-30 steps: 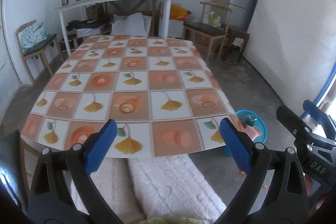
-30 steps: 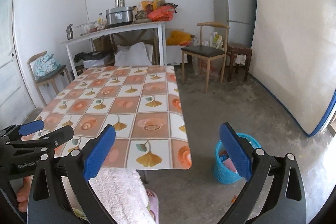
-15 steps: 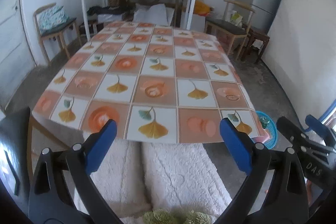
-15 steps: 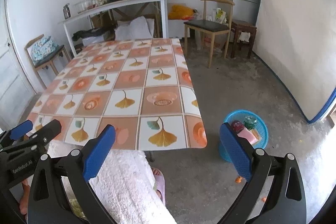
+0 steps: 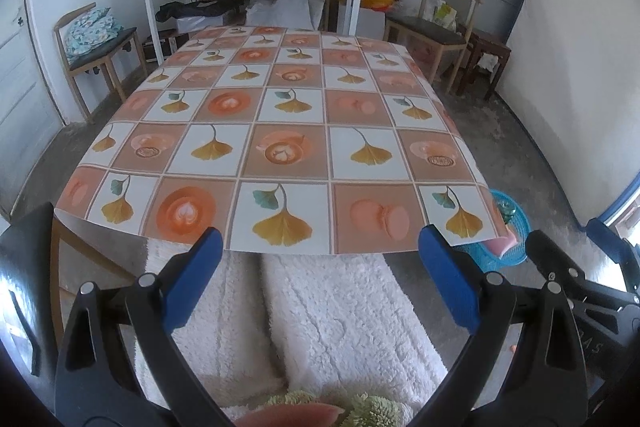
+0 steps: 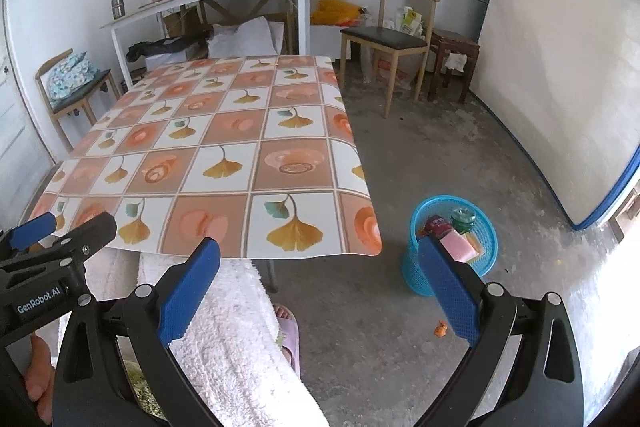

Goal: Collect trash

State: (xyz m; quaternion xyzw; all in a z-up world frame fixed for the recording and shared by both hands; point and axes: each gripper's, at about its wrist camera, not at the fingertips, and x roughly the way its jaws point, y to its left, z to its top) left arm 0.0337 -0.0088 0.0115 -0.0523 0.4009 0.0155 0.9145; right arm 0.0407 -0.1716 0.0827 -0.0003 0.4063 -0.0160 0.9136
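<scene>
Both tongs have risen above the table [image 5: 320,131]; left tongs [image 5: 320,279] and right tongs [image 6: 320,287] gape wide, empty. Blue basket [image 6: 486,259] of trash sits on floor, just behind the right one's right finger.

Right gripper [image 6: 320,277] wide open, nothing held, over white fluffy legs [image 6: 224,339] w/ pink slipper [image 6: 290,337]. Blue basket [image 6: 416,263] on floor beside table [image 6: 224,155], trash inside. Orange scrap [image 6: 441,329] near basket.
</scene>
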